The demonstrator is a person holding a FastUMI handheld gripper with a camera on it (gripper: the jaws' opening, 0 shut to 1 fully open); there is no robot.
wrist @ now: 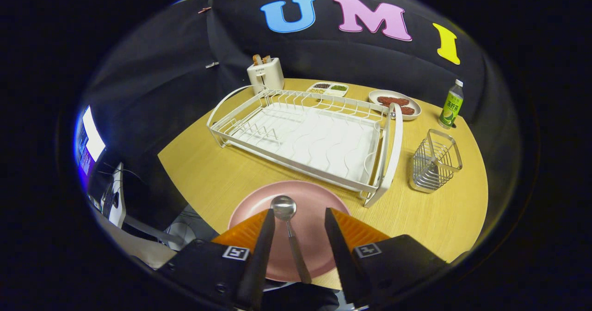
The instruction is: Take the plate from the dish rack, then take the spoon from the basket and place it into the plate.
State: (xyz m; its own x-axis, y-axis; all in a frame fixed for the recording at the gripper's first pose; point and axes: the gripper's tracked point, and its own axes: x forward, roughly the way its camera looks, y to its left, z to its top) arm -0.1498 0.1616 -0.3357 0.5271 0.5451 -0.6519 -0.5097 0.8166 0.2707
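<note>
Gripper view looks down over a round wooden bench (222, 172), with the hand-held gripper (298, 223) at 6 o'clock, its two fingers spread apart and pressing on nothing. Between them lies the spoon (289, 228), resting in the pink plate (305, 209); its bowl points toward 12 o'clock just ahead of the fingertips, and its handle runs back toward 6 o'clock in the gap, touching neither finger as far as can be seen. Beyond the plate, toward 12 o'clock, sits the white dish rack (307, 137), with no dishes in it. At about 2 o'clock from the plate stands the wire basket (434, 161), beside the rack's near end. Farther back are a toaster (265, 74), a divided tray (328, 88), a plate of food (395, 104) and a green bottle (451, 105).
</note>
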